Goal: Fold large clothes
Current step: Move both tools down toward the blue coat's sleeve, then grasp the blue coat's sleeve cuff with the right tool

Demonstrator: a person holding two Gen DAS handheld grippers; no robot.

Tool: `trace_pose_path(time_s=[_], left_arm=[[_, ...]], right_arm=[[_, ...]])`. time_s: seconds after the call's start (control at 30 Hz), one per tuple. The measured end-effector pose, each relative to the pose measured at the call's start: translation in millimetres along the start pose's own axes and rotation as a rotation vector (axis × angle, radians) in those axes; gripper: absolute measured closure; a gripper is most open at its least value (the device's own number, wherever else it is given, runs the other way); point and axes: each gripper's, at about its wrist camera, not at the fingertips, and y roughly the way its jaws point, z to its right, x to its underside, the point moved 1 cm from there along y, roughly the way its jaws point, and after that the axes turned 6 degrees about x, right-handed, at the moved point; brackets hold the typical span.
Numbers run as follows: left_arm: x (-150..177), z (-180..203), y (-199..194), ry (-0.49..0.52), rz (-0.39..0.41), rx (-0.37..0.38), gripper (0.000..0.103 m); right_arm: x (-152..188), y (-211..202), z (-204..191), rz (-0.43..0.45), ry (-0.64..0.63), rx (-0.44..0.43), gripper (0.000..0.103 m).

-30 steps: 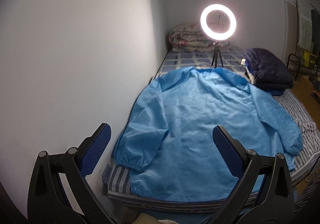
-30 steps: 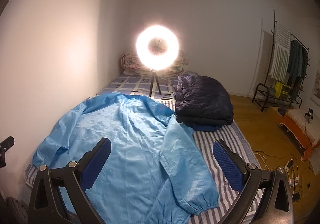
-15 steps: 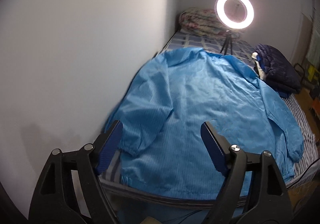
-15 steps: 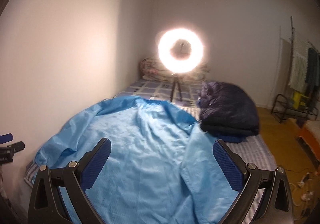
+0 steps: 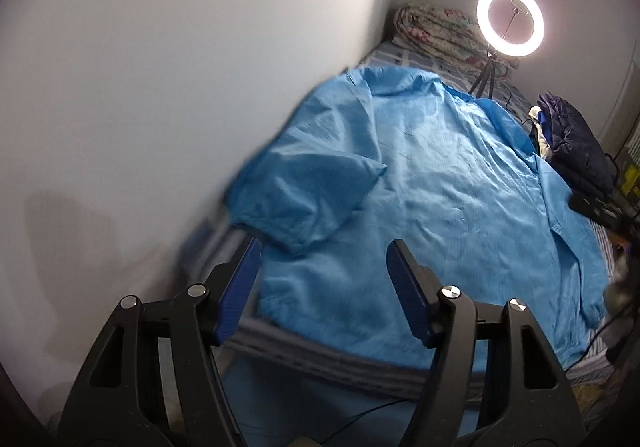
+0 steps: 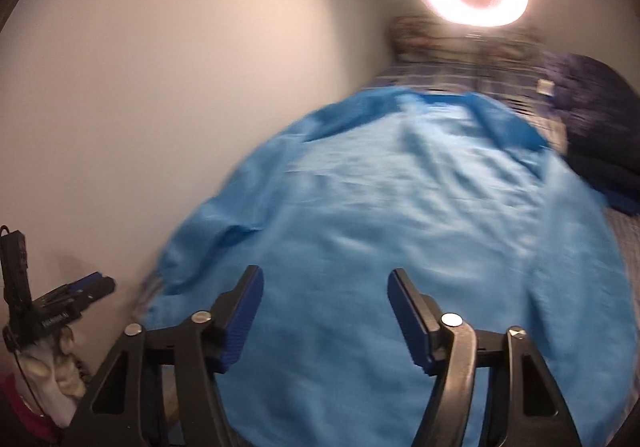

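Observation:
A large light-blue jacket (image 5: 432,183) lies spread flat, collar away from me, on the bed (image 5: 312,351). It also fills the right wrist view (image 6: 400,215), blurred by motion. Its left sleeve (image 5: 304,191) lies folded near the wall. My left gripper (image 5: 323,279) is open and empty, above the jacket's lower left hem near the sleeve cuff. My right gripper (image 6: 325,311) is open and empty, above the jacket's lower middle. The left gripper also shows at the left edge of the right wrist view (image 6: 80,289).
A white wall (image 5: 160,87) runs along the bed's left side. A lit ring light (image 5: 510,20) on a tripod stands on the bed's far end, by a rolled floral quilt (image 5: 436,27). A folded dark navy jacket (image 5: 576,143) lies at the right.
Both grippers have moved forward, down and to the left toward the jacket, and their jaws have narrowed somewhat. The jacket has not moved.

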Motion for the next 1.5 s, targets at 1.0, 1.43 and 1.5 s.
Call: trace_pose_path(time_s=[1.0, 1.43, 1.5], left_arm=[[37, -31, -107, 0.071, 0.108, 0.043, 0.035], [12, -26, -73, 0.074, 0.098, 0.067, 0.035], [6, -22, -61, 0.065, 0.077, 0.096, 0.035]], right_arm=[[61, 207, -266, -0.344, -0.693, -0.127, 0.059], [15, 135, -185, -0.204, -0.394, -0.217, 0.096], [12, 112, -166, -0.179, -0.349, -0.24, 0.096]])
